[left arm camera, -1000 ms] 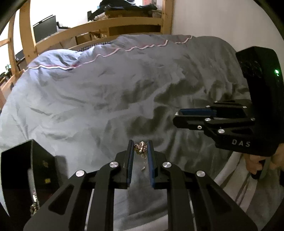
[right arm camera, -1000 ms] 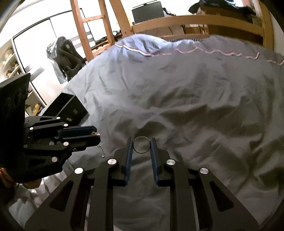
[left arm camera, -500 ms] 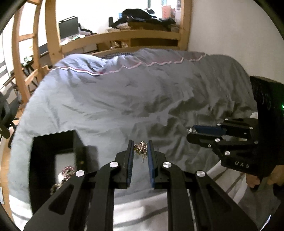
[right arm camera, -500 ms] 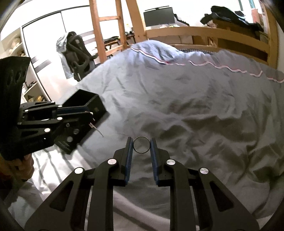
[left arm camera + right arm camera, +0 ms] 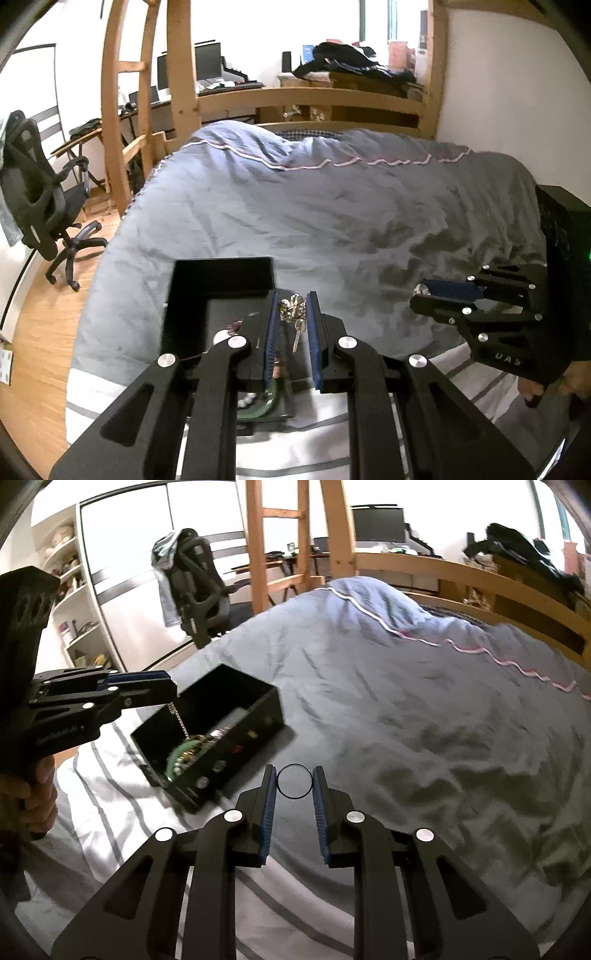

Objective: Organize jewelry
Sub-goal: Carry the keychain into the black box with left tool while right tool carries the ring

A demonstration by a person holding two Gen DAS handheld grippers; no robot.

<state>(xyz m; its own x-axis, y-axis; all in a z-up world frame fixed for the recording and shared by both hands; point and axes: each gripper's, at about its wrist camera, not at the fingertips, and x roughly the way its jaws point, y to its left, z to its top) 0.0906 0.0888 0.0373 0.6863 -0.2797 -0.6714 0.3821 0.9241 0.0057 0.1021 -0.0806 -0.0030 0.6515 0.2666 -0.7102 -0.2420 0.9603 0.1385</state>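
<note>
Two grippers, both loaded: left gripper [image 5: 293, 321] has swung over the box [image 5: 236, 734] at the bed's [image 5: 406, 701] near-left edge, fingers clamped on a pendant [image 5: 293, 312] (chain dangling in). Right gripper [image 5: 294, 781] pinches a ring [image 5: 294, 781], so drop-off looks next.

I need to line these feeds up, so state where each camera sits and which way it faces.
Left wrist: on the left tongs, facing along the bed toward the footboard; it shows them gripping a silver jewelry piece above the black box.
Right wrist: on the right tongs, facing across the duvet, gripping a thin ring.
Shared: box, duvet, each other's tongs.
</note>
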